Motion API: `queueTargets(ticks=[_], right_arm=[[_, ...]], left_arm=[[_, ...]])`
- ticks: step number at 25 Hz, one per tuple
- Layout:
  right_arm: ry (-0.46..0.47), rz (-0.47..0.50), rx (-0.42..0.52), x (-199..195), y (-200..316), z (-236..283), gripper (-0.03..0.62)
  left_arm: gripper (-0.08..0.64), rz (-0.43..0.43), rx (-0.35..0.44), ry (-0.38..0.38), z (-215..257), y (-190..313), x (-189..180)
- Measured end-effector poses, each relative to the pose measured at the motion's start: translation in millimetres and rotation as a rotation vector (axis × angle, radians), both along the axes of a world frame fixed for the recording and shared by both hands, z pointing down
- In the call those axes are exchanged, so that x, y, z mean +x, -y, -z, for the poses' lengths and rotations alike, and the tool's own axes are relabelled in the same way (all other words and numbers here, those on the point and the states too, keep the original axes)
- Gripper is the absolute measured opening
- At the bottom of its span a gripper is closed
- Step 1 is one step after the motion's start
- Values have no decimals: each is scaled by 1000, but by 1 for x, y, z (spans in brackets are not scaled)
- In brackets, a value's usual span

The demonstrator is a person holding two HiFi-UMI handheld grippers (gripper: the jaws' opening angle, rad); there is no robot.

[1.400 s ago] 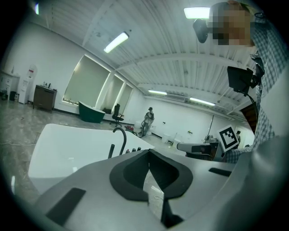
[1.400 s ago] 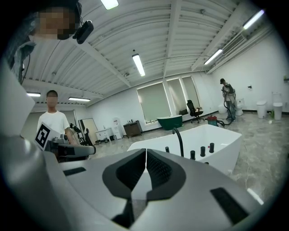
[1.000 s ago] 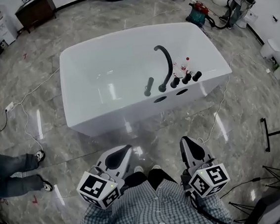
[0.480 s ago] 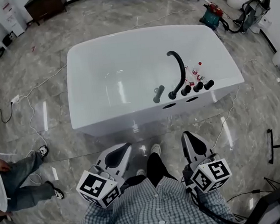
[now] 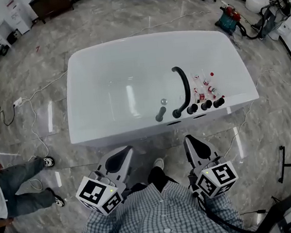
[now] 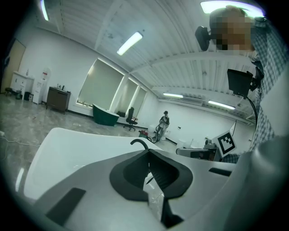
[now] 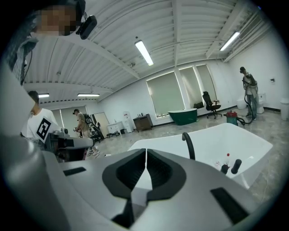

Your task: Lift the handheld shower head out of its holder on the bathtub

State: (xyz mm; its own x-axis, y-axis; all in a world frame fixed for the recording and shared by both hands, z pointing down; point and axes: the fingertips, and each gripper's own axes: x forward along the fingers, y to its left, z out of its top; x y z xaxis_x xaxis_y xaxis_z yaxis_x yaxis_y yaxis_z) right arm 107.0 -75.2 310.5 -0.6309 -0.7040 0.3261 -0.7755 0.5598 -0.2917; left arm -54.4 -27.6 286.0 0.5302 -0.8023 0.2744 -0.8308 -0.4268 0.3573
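**While grippers hang back, shower head sits untouched**

Since the white bathtub (image 5: pixel 116 132) lies just ahead of the person, this looks like the approach step. Left gripper (image 5: pixel 124 151) and right gripper (image 5: pixel 188 139) hover over the floor, short of its near rim, fingers clenched on nothing. Left of the arched black spout (image 5: pixel 184 86), the handheld shower head (image 5: pixel 160 115) stands in its holder on that rim. Next, one gripper must probably open and reach its dark handle.

A: The head view looked steeply down on the white bathtub (image 5: pixel 114 65), from near its long side.
B: And both gripper views faced it low, almost level; all three shared its black spout (image 5: pixel 185 86).
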Motion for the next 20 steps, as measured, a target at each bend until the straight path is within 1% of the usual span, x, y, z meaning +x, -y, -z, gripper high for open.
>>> queueTargets(ticks=[6, 9, 13, 16, 18, 20], right_arm=[[-62, 68, 7, 8, 40, -30, 18], [-97, 95, 6, 5, 55, -50, 18], [-126, 120, -35, -2, 67, -82, 19], [-129, 125, -38, -10, 81, -108, 18], [-125, 108, -38, -16, 89, -128, 18], [-131, 96, -37, -18, 97, -145, 18]], left_arm=[[6, 49, -18, 14, -14, 33, 12], [6, 58, -48, 12, -29, 44, 15], [6, 56, -99, 7, -51, 53, 14], [6, 41, -113, 15, -71, 67, 10], [6, 31, -108, 23, -84, 77, 2], [6, 39, -102, 19, -97, 87, -4]])
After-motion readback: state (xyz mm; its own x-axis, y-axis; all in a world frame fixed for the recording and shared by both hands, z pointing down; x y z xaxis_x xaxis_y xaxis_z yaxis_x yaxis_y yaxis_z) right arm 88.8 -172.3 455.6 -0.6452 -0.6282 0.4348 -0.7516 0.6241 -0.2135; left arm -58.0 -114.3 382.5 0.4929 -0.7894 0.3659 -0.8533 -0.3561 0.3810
